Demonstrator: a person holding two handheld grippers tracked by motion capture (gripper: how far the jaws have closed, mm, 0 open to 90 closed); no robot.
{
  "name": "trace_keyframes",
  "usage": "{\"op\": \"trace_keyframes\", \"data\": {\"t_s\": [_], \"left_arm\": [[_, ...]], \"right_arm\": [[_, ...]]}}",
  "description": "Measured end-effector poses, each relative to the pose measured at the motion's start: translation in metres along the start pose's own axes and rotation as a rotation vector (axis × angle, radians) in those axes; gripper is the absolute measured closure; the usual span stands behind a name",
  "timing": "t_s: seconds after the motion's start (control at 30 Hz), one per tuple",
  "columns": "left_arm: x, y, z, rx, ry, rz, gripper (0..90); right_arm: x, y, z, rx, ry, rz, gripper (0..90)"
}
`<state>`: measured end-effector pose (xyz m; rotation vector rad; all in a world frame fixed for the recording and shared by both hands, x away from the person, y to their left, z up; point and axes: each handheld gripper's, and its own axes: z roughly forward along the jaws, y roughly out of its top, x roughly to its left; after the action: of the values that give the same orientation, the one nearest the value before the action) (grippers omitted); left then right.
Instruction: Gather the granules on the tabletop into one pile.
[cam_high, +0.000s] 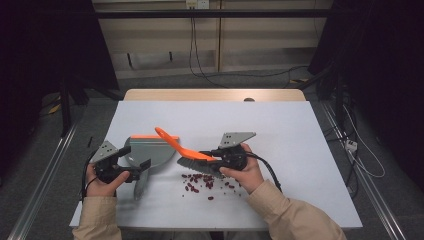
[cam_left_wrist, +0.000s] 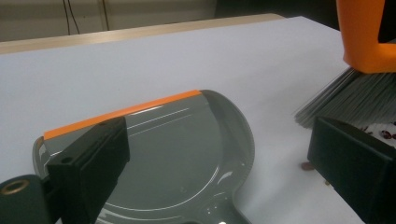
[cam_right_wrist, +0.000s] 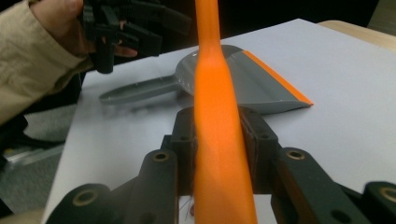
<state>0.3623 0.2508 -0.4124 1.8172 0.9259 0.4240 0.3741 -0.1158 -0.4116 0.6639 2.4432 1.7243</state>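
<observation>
Right gripper (cam_high: 216, 156) clamped on the orange plastic handle of a hand brush (cam_high: 176, 142), both black jaws pressed flat against the handle's sides in the right gripper view, the handle (cam_right_wrist: 218, 140) rising straight up between them. Brush tilted, handle slanting up and toward the far left in the high view, grey bristles (cam_high: 192, 165) down on the white table cover (cam_high: 280, 130) just left of the right hand (cam_high: 247, 175). Small dark red beans (cam_high: 200, 182) scattered on the cover right below and beside the bristles, a few trailing toward the near edge. Grey plastic dustpan with an orange lip (cam_high: 147, 150) lying flat to the left of the brush, lip on the far side, its handle pointing back toward the near edge beside the left gripper (cam_high: 131, 172). Left gripper held in the left hand (cam_high: 102, 185) over the dustpan's handle end, jaws standing wide apart in the left gripper view, nothing between the pads, the pan (cam_left_wrist: 187, 158) lying beneath and ahead of them. Bristles (cam_left_wrist: 355, 98) and the orange brush back (cam_left_wrist: 362, 37) seen at the right of that view, close beside the pan's round edge but apart from it, with a couple of beans (cam_left_wrist: 387, 134) behind the right-hand jaw. Beige sleeves (cam_high: 290, 215) coming in from the bottom of the high view. Pan's inside bare of beans as far as can be seen.
</observation>
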Motion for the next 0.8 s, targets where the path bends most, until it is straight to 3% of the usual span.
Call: {"op": "trace_keyframes", "data": {"t_s": [0.37,0.67,0.73,0.8], "left_arm": [[-0.001,0.000,0.000,0.001,-0.001,0.002,5.5],[-0.001,0.001,0.000,-0.002,0.000,0.000,5.6],[-0.001,0.001,-0.001,-0.003,0.001,0.003,5.5],[-0.001,0.001,-0.001,-0.002,-0.001,0.005,5.5]], "right_arm": [[0.019,-0.006,0.003,-0.030,0.001,0.096,70.7],[0.038,-0.012,0.012,-0.040,0.059,0.177,70.7],[0.044,-0.013,0.015,-0.024,0.069,0.165,70.7],[0.048,-0.015,0.019,-0.016,0.082,0.183,70.7]]}}
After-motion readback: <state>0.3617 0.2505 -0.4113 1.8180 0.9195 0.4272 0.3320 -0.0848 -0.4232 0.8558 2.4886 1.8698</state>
